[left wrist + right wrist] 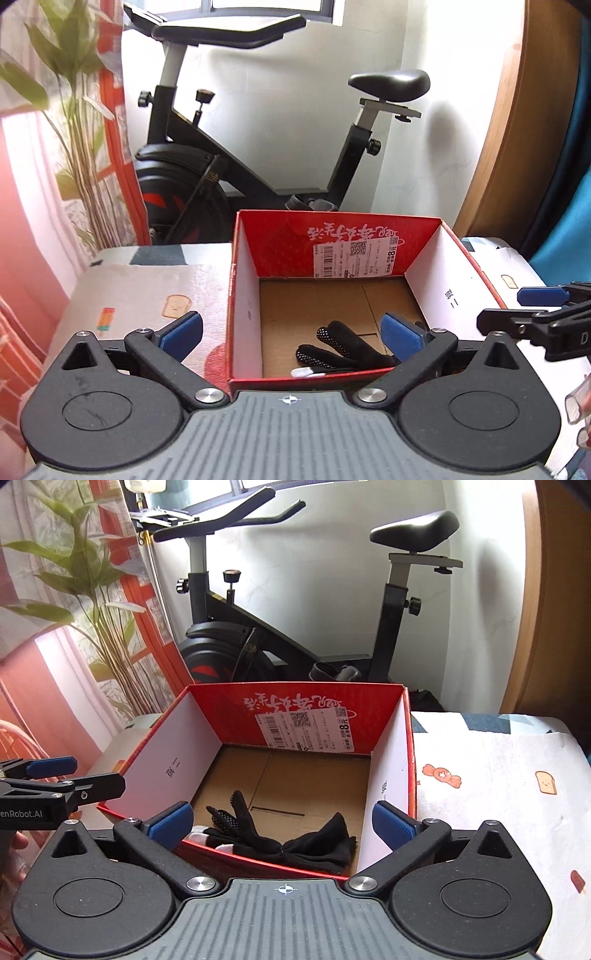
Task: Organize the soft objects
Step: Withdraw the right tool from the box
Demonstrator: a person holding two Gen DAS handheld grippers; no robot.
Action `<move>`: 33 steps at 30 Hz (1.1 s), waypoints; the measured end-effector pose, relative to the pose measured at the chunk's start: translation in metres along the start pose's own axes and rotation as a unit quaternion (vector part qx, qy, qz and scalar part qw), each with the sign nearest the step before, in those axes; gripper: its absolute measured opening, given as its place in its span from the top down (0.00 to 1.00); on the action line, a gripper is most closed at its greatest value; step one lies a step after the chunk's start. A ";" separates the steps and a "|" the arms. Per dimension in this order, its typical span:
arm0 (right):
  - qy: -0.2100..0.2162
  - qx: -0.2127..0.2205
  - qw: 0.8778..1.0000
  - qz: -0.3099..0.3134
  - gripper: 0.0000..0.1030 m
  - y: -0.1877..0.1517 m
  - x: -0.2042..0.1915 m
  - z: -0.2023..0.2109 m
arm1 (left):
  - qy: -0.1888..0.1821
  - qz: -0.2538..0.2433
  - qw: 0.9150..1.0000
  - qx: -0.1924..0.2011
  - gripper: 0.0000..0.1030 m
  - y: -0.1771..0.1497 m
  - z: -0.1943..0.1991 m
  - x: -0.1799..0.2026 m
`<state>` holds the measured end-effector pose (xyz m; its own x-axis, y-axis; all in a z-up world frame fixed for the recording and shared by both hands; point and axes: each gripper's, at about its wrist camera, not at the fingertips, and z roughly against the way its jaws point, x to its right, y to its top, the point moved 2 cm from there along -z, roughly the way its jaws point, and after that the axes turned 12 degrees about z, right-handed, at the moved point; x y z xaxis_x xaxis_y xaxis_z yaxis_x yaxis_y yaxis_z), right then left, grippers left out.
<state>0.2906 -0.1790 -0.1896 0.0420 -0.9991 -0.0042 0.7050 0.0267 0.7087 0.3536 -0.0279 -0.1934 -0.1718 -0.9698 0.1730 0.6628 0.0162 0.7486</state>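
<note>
A red cardboard box [245,295] [166,753] stands open on a cloth-covered surface. On its brown floor, near the front wall, lies a black dotted glove [343,345] [236,825] beside a bunched black fabric piece [325,843]. A small white item [306,372] pokes out under the glove. My left gripper [291,332] hovers open above the box's front left part, nothing between its blue pads. My right gripper [282,825] hangs open over the front edge, also empty. Each gripper shows at the edge of the other's view, right gripper [543,306] and left gripper [51,775].
An exercise bike [258,147] [295,627] stands behind the box against a white wall. A leafy plant [74,110] and orange curtain are at the left, a wooden panel [517,129] at the right. The patterned cloth [147,302] [498,794] spreads on both sides of the box.
</note>
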 end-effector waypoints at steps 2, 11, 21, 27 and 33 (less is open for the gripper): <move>0.004 0.012 1.000 -0.006 0.00 -0.004 -0.001 0.011 | 0.007 -0.009 1.000 0.011 0.00 -0.005 0.014 0.002; 0.001 0.086 0.996 -0.023 0.00 -0.038 -0.006 0.062 | 0.037 -0.027 0.997 0.063 0.00 -0.031 0.071 0.003; 0.001 0.117 0.993 -0.026 0.00 -0.083 -0.021 0.100 | 0.049 0.001 0.996 0.080 0.00 -0.067 0.114 -0.001; 0.002 0.116 0.993 -0.019 0.00 -0.106 -0.029 0.108 | 0.059 0.035 0.996 0.063 0.00 -0.095 0.122 -0.006; -0.005 0.113 0.994 -0.006 0.00 -0.118 -0.039 0.104 | 0.081 0.038 0.994 0.070 0.00 -0.112 0.127 -0.010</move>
<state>0.1322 -0.1461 -0.1994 0.0272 -0.9996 -0.0077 0.5289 0.0079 0.8486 0.1888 0.0104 -0.1979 0.0024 -0.9908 0.1353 0.5597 0.1135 0.8209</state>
